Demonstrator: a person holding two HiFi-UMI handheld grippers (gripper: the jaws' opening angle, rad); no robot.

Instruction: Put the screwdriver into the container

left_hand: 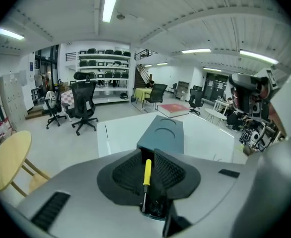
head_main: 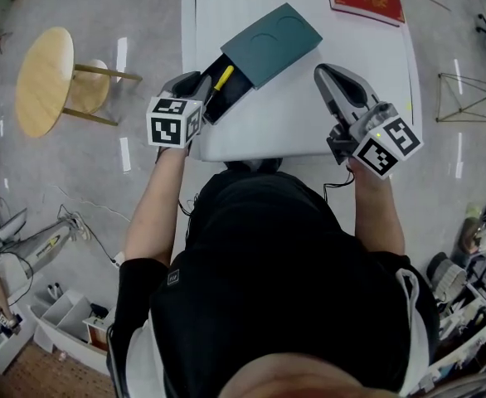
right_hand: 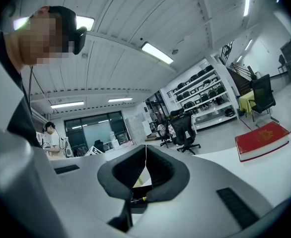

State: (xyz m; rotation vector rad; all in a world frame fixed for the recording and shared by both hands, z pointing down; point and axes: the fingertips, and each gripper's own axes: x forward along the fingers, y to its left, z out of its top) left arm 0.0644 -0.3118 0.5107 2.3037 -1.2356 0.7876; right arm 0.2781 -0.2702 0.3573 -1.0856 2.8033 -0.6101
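While in container, screwdriver tip nearward

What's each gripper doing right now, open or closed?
Left gripper: open, empty; the screwdriver lies in the container.
Right gripper: shut, empty.

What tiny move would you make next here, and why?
Probably pull the left gripper back from the container: its jaws stand apart, and the screwdriver seems already to lie in the container's open end.
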